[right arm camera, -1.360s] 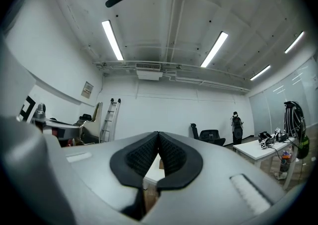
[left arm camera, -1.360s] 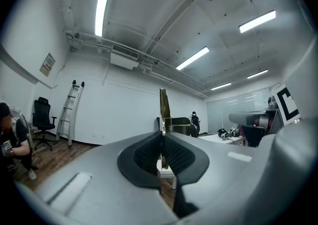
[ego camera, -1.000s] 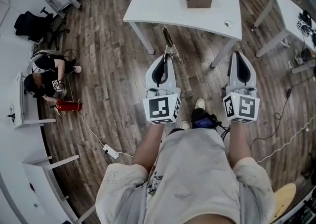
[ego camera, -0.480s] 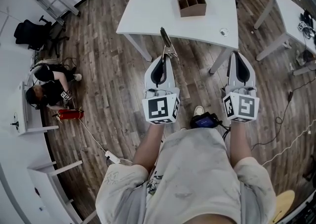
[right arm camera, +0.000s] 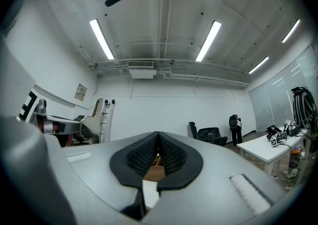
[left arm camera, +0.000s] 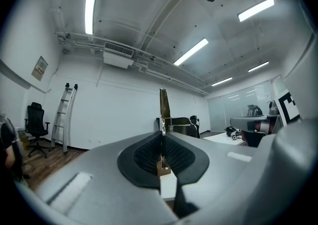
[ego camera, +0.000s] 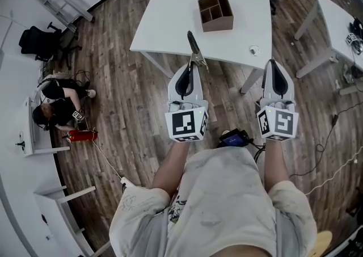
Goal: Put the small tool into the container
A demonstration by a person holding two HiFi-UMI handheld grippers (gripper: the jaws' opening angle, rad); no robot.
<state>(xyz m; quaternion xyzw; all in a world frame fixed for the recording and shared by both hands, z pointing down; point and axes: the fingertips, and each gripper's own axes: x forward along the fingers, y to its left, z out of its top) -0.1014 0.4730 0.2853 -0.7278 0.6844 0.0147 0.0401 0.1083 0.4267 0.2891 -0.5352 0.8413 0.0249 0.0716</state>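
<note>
Half done, I judge: my left hand-held gripper [ego camera: 191, 67] grips the small tool [ego camera: 194, 51] at mid-frame, the right hand-held gripper [ego camera: 273, 64] is clenched empty, and the divided wooden container [ego camera: 215, 12] on the counter [ego camera: 170, 12], top centre, awaits it.

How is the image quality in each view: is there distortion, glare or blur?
Head view: strong fisheye, the white table has bent edges; even light, faint shadows. Left gripper view: dark round vignette, the ceiling light strips glare, the small tool stands sharp against the wall. Right gripper view: same vignette and glare; no motion blur.
</note>
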